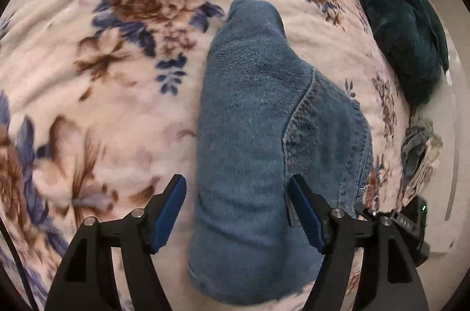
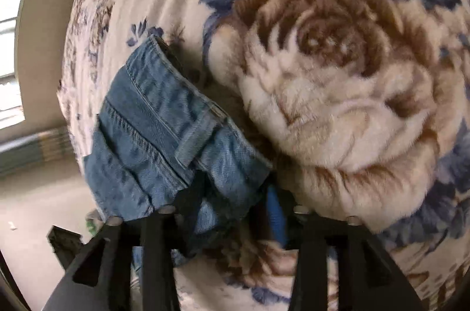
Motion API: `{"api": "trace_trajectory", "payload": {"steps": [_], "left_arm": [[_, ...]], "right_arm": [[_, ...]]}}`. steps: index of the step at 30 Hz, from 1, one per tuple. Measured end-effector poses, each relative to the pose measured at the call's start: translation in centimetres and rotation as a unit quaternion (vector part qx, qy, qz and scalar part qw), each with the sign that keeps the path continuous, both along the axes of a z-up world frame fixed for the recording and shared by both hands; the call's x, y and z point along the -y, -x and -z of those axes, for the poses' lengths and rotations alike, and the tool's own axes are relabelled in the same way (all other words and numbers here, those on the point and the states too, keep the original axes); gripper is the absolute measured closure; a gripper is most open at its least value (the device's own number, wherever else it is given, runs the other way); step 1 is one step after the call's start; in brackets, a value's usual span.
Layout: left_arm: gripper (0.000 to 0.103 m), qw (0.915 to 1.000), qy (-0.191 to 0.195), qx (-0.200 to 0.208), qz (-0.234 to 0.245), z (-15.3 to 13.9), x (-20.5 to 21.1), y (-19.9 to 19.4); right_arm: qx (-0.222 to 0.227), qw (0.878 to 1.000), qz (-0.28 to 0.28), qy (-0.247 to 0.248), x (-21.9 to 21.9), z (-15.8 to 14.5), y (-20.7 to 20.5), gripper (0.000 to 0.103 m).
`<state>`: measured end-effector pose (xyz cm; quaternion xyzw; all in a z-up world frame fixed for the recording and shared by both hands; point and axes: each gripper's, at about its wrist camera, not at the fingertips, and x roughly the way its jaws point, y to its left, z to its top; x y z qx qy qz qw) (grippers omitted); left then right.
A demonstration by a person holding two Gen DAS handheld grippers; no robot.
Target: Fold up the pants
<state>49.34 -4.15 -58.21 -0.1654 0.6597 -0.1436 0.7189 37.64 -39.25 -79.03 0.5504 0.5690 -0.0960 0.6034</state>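
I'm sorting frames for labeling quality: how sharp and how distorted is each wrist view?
Left wrist view: denim weave of the jeans is crisp at centre, while the floral blanket smears toward the left edge with strong fisheye bulge. Right wrist view: softer overall, the belt loop slightly blurred, and a bright window blown out at the left.

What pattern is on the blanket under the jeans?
The blanket is cream with brown roses and blue leaves; the right wrist view shows it best.
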Motion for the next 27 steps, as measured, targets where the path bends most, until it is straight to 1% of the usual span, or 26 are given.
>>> {"api": "trace_trajectory", "payload": {"steps": [1,2,3,5,6,7,8,9,10,12,13,14,15,17,20,24,25,26,27], "left_arm": [[0.032,0.9999,0.008,0.002,-0.009,-0.6,-0.3,0.6],[0.032,0.9998,0.015,0.002,-0.014,-1.0,-0.4,1.3],[0.032,0.9995,0.019,0.007,-0.022,-1.5,-0.5,2.2],[0.032,0.9996,0.013,0.017,-0.021,-1.9,-0.1,3.3],[0.032,0.9996,0.001,0.024,-0.013,-1.9,0.3,3.9],[0.032,0.9994,-0.021,0.027,-0.002,-1.6,0.9,4.3],[0.034,0.9978,-0.06,0.023,0.015,-0.9,1.6,4.7],[0.035,0.9964,-0.078,0.021,0.027,-0.5,2.1,5.0],[0.036,0.9956,-0.084,0.024,0.032,-0.3,2.3,5.2],[0.036,0.9913,-0.114,0.04,0.052,-0.4,3.0,5.5],[0.036,0.989,-0.125,0.048,0.063,-0.4,3.4,5.5],[0.036,0.9871,-0.134,0.052,0.07,-0.4,3.6,5.6],[0.036,0.9857,-0.141,0.053,0.076,-0.3,3.8,5.7],[0.035,0.9824,-0.155,0.055,0.088,0.2,4.2,5.8],[0.035,0.9819,-0.159,0.046,0.092,0.7,4.2,5.8],[0.036,0.9814,-0.163,0.04,0.093,0.3,4.6,5.6],[0.036,0.9832,-0.155,0.035,0.089,0.0,4.6,5.7],[0.036,0.9859,-0.142,0.032,0.083,-0.4,4.3,6.0],[0.036,0.9901,-0.119,0.029,0.068,-1.0,3.9,6.1]], "right_arm": [[-0.001,1.0,0.002,-0.005,0.0,-0.2,0.4,0.047],[0.005,1.0,0.008,-0.014,-0.1,-0.5,0.9,0.047],[0.018,0.999,0.018,-0.035,-0.2,-0.9,1.9,0.047],[0.022,0.997,0.029,-0.069,-1.3,-1.1,2.3,0.047],[0.03,0.994,0.034,-0.1,-2.2,-0.9,2.5,0.047],[0.031,0.992,0.036,-0.117,-3.0,-0.5,2.4,0.047],[0.03,0.99,0.032,-0.134,-4.2,0.1,2.1,0.047],[0.027,0.99,0.026,-0.139,-5.0,0.5,1.5,0.047],[0.027,0.989,0.022,-0.143,-5.7,0.7,1.1,0.047],[0.025,0.993,-0.002,-0.114,-6.9,0.6,-0.1,0.049],[0.026,0.994,-0.009,-0.102,-7.0,0.4,-0.1,0.055],[0.024,0.996,-0.021,-0.088,-7.3,0.2,-0.5,0.057],[0.021,0.997,-0.037,-0.071,-7.5,0.0,-0.8,0.058],[0.017,0.997,-0.053,-0.053,-7.9,-0.1,-1.2,0.058],[0.009,0.996,-0.079,-0.028,-8.6,0.1,-2.3,0.058],[0.008,0.994,-0.109,0.0,-9.6,-0.5,-4.1,0.058],[0.008,0.993,-0.114,0.003,-9.8,-0.9,-4.2,0.053],[0.009,0.994,-0.113,0.003,-9.8,-1.2,-4.5,0.043],[0.009,0.995,-0.104,-0.008,-9.7,-1.4,-4.5,0.037]]}}
